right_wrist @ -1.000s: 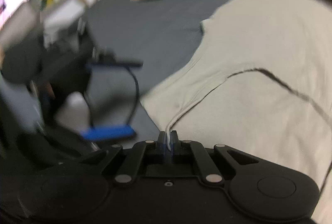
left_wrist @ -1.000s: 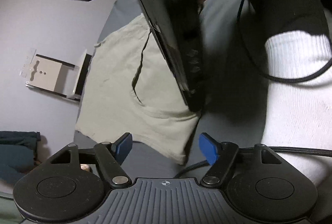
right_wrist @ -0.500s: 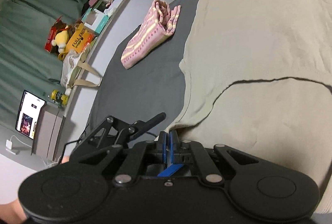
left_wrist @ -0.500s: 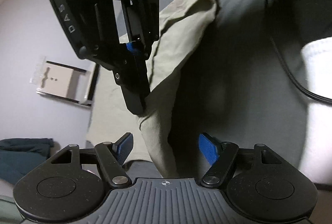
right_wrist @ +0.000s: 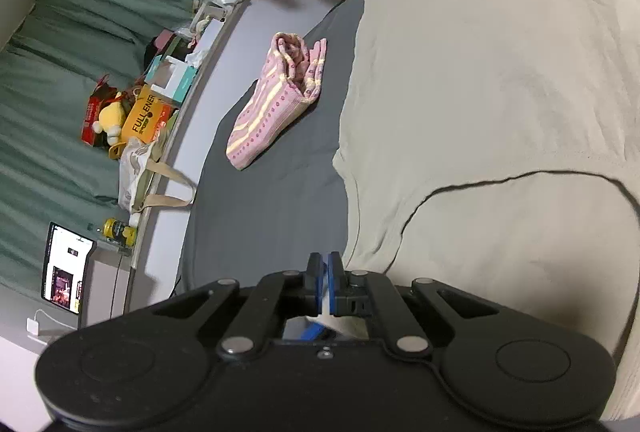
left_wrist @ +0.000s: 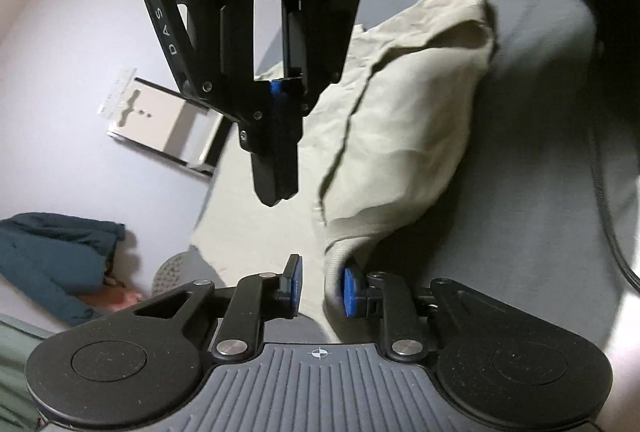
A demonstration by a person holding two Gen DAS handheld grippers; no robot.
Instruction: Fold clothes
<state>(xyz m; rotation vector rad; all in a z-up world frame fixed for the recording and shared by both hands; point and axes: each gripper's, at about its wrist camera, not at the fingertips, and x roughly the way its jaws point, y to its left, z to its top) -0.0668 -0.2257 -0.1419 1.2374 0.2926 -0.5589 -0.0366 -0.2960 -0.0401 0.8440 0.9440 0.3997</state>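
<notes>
Grey bedding (right_wrist: 272, 200) carries your beige shirt (right_wrist: 500, 80), spread wide, with a folded pink garment (right_wrist: 276, 100) lying just beside it. Your right gripper (right_wrist: 325, 282) is clamped on a bit of the shirt's edge. Your left gripper (left_wrist: 320, 290) stands part-open, its right pad touching a raised fold of shirt hem

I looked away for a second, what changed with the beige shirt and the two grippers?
The left gripper narrowed its fingers around a fold of the beige shirt. The right gripper lifted the shirt's edge it kept clamped. The pink folded cloth stayed put.
</notes>
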